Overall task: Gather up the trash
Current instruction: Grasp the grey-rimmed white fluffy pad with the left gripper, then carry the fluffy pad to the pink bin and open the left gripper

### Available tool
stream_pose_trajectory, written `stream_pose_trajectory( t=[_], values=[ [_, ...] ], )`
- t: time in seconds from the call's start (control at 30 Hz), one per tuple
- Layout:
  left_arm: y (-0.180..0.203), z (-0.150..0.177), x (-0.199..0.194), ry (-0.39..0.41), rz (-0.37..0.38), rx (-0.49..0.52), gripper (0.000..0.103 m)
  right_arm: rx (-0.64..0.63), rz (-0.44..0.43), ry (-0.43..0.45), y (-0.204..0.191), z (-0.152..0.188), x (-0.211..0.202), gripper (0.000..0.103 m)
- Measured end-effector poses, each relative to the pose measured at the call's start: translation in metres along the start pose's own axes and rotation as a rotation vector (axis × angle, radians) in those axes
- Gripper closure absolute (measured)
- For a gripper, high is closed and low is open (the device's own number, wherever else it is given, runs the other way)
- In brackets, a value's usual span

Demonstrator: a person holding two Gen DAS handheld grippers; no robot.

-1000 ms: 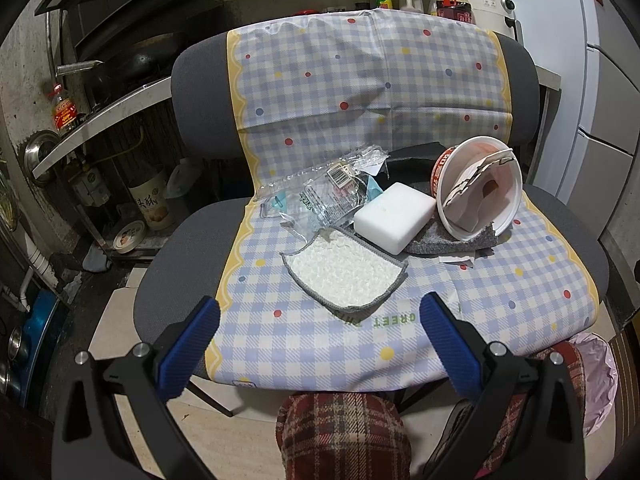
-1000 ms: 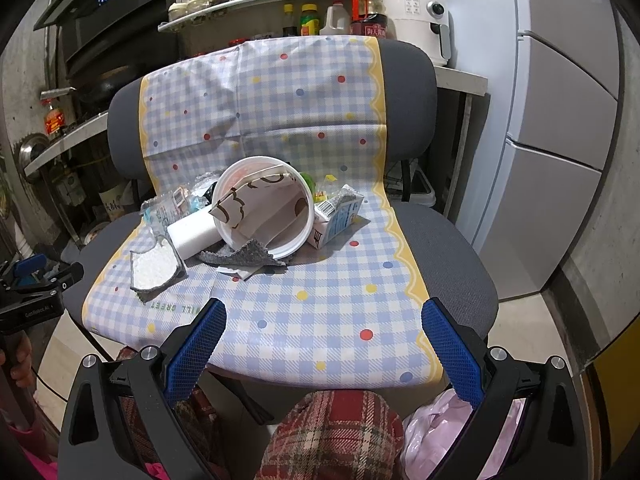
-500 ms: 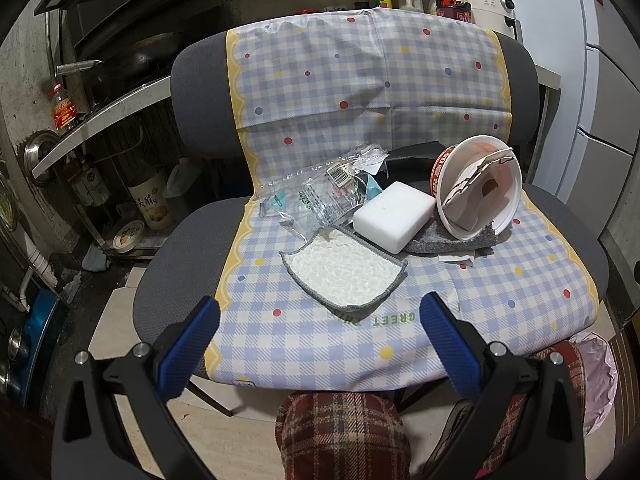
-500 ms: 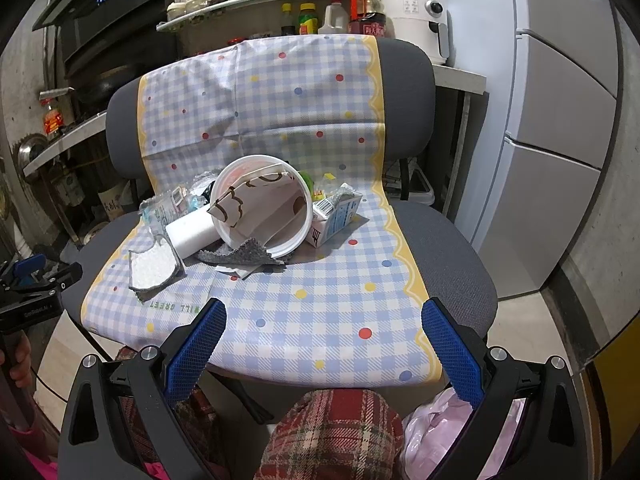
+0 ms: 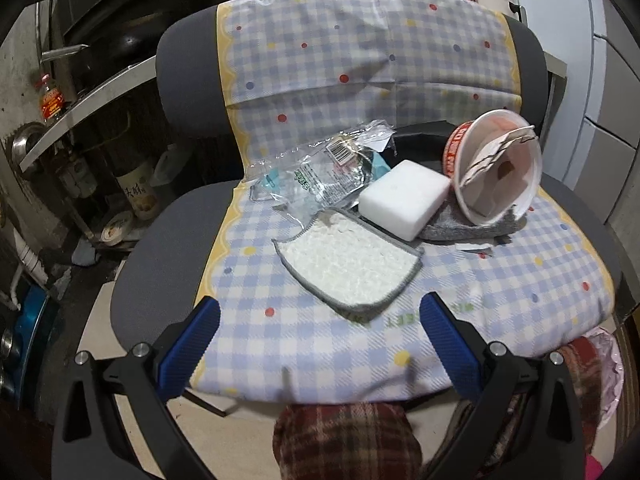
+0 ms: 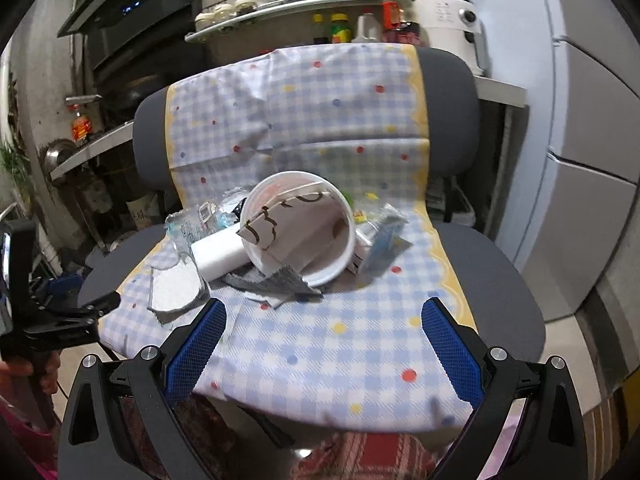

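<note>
Trash lies on a chair draped with a checked cloth [image 5: 360, 344]. A tipped noodle cup [image 5: 496, 168] [image 6: 300, 228] with card inside rests on a grey rag [image 5: 468, 230]. Beside it sit a white foam block [image 5: 404, 198] [image 6: 218, 254], a clear plastic wrapper [image 5: 320, 172] and a white pad with grey edging [image 5: 352, 266] [image 6: 174, 286]. A small carton [image 6: 380, 240] lies right of the cup. My left gripper [image 5: 320, 316] is open just short of the pad. My right gripper [image 6: 324, 320] is open before the cup, and the left gripper [image 6: 72, 312] shows at its left.
A pink bin bag [image 5: 608, 376] hangs below the seat's right front corner. Plaid-clad knees [image 5: 344, 440] are under both grippers. Kitchen shelves with bottles [image 6: 340, 28] stand behind the chair, a white fridge [image 6: 592, 128] to the right, and cluttered shelving [image 5: 80, 168] to the left.
Both grippers have moved forward toward the seat, so the trash looks closer and larger. Their jaws stay open and nothing on the chair has shifted.
</note>
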State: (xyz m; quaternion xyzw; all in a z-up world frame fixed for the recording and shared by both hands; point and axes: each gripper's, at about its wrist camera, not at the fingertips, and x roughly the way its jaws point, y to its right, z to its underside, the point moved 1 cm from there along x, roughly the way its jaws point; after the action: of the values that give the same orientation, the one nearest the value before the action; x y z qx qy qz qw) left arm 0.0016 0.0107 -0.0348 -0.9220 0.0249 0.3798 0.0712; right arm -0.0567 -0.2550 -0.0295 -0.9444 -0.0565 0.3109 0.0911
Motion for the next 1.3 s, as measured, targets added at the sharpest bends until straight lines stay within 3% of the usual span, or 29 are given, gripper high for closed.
stream_pose_trajectory(
  t=[0.27,0.47,0.6,0.7,0.77,0.87,1.03,1.07,1.1,1.23,1.3],
  values=[
    [0.003,-0.006,0.067,-0.103,0.063,-0.008,0.006,-0.146,0.02,0.097,-0.018,-0.01,0.022,0.006],
    [0.013,-0.012,0.112,-0.165,0.102,0.017,0.009,-0.174,0.045,0.055,-0.016,-0.009,0.041,0.006],
    [0.01,-0.011,0.115,-0.17,0.157,-0.027,0.015,-0.157,0.045,0.041,-0.013,-0.009,0.047,0.007],
    [0.019,-0.009,0.104,-0.15,0.204,0.017,0.046,-0.152,0.046,0.038,-0.013,-0.008,0.05,0.01],
    [0.023,-0.006,0.096,-0.138,0.235,0.04,0.095,-0.161,0.047,0.041,-0.015,-0.007,0.051,0.01],
    [0.017,-0.001,0.08,-0.111,0.237,0.026,0.095,-0.169,0.04,0.051,-0.018,-0.006,0.05,0.012],
    [-0.002,-0.004,0.023,0.025,0.228,-0.016,0.095,-0.174,0.087,0.092,-0.022,-0.008,0.048,0.014],
    [-0.007,-0.009,0.012,0.056,0.217,-0.024,0.095,-0.174,0.095,0.101,-0.022,-0.01,0.049,0.018],
    [-0.01,-0.013,0.003,0.078,0.203,-0.029,0.095,-0.165,0.078,0.107,-0.024,-0.015,0.05,0.038],
    [-0.014,-0.029,-0.01,0.128,0.167,-0.031,0.095,-0.116,0.014,0.097,-0.026,-0.032,0.062,0.048],
    [-0.013,-0.034,0.0,0.125,0.142,-0.027,0.095,-0.106,-0.003,0.103,-0.03,-0.042,0.069,0.048]
  ],
)
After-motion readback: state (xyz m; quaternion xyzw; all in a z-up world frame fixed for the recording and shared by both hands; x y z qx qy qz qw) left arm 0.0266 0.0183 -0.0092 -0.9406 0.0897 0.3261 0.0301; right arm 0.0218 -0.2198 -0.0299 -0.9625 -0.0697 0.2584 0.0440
